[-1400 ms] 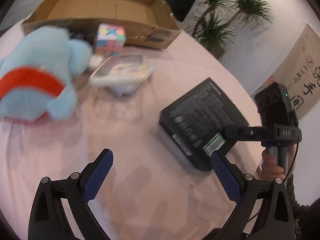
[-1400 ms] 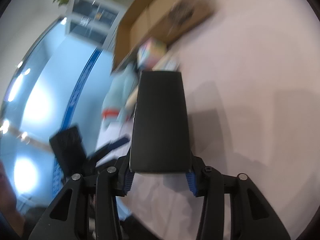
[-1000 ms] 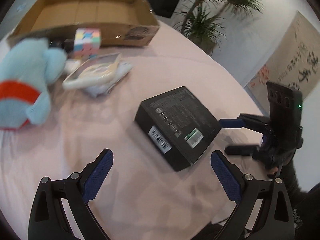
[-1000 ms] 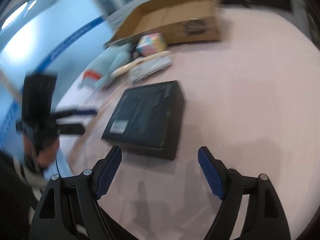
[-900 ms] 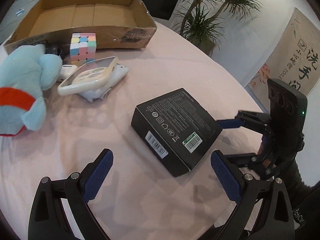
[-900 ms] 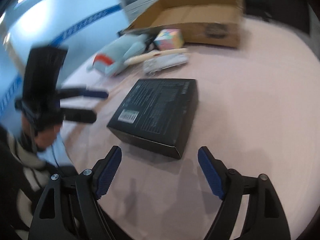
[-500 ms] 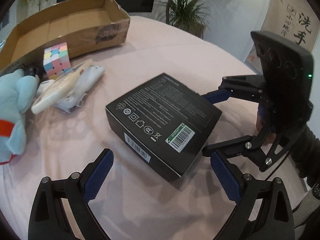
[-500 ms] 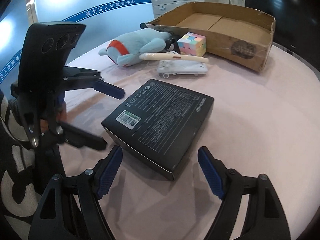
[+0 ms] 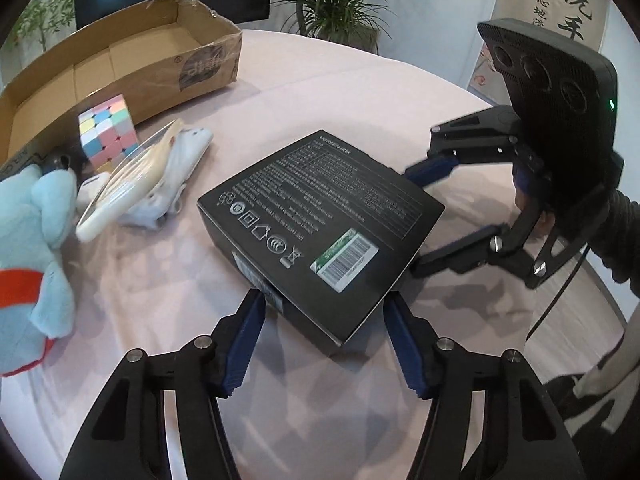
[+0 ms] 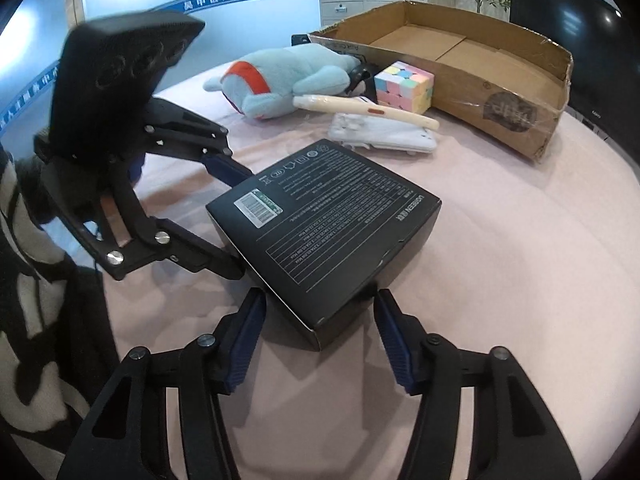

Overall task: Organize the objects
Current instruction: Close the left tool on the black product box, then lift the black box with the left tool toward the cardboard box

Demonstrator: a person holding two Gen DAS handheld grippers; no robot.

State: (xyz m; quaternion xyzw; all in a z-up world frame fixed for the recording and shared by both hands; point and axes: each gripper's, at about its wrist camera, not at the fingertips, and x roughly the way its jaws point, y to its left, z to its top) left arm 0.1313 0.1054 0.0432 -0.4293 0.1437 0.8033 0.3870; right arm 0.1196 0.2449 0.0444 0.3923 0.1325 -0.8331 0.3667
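Note:
A flat black box (image 9: 320, 216) with white print and a barcode label lies on the pink table; it also shows in the right wrist view (image 10: 328, 220). My left gripper (image 9: 324, 316) straddles one corner of it, fingers close to its sides. My right gripper (image 10: 318, 312) straddles the opposite corner the same way. Each gripper shows in the other's view, the right one (image 9: 432, 216) and the left one (image 10: 232, 220), with fingers at the box's sides. Whether the pads press the box is unclear.
An open cardboard box (image 9: 120, 68) stands at the far side, also in the right wrist view (image 10: 472, 60). Near it lie a pastel puzzle cube (image 9: 106, 132), a cream phone on a white case (image 9: 136, 180), and a light-blue plush toy (image 9: 32, 248). A potted plant (image 9: 332, 4) stands behind the table.
The right gripper set the black box down and let go. Both grippers then moved in on it from opposite corners, and their fingers have narrowed around it.

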